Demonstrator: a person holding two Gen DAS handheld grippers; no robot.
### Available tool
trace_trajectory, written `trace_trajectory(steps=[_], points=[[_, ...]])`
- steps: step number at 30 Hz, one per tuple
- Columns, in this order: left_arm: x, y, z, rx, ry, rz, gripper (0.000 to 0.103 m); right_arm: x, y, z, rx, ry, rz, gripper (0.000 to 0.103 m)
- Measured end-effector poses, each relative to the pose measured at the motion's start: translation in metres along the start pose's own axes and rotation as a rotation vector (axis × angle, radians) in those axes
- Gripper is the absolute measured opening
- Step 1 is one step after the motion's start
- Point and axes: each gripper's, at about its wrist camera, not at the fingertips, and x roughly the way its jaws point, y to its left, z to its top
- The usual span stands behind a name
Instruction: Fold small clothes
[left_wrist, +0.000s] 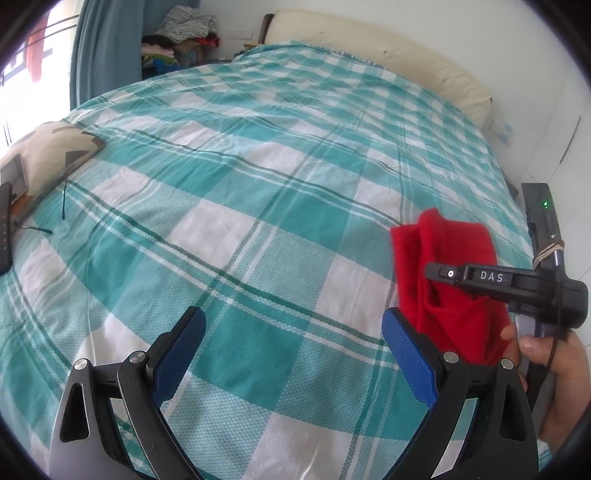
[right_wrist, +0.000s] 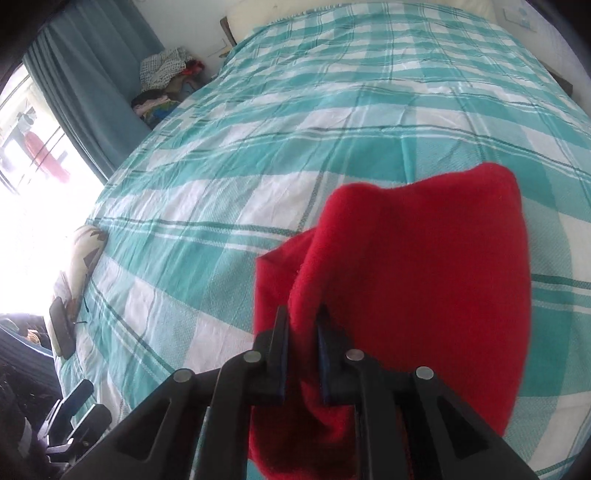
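Observation:
A small red garment (right_wrist: 406, 266) hangs bunched from my right gripper (right_wrist: 303, 317), whose jaws are shut on a fold of it, above the bed. The same red garment (left_wrist: 450, 280) shows at the right of the left wrist view, held up by the right gripper (left_wrist: 447, 275) in a person's hand. My left gripper (left_wrist: 291, 332) is open and empty, its blue pads (left_wrist: 184, 350) spread wide over the teal and white checked bedspread (left_wrist: 240, 192), to the left of the garment.
A patterned pillow (left_wrist: 48, 155) and a dark device (left_wrist: 4, 229) lie at the bed's left edge. A pile of clothes (left_wrist: 177, 40) sits in the far corner by a teal curtain (left_wrist: 103, 48). A cream headboard cushion (left_wrist: 376, 55) lines the far side.

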Motion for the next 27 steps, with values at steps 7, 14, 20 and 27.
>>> trace_trajectory(steps=[7,14,20,27], points=[[-0.009,0.011,0.004,-0.030,-0.015,-0.022,0.097,-0.069,0.006,-0.015,-0.092,-0.104,0.207,0.048],[-0.013,0.006,0.001,-0.018,-0.023,-0.034,0.097,-0.046,0.005,-0.042,-0.287,-0.121,-0.099,0.051],[-0.008,0.007,-0.003,-0.006,-0.011,-0.009,0.097,-0.005,0.050,-0.096,-0.531,-0.099,-0.155,0.044],[-0.009,0.010,-0.001,-0.020,-0.012,-0.021,0.097,-0.094,-0.007,-0.090,-0.311,-0.227,-0.034,0.044]])
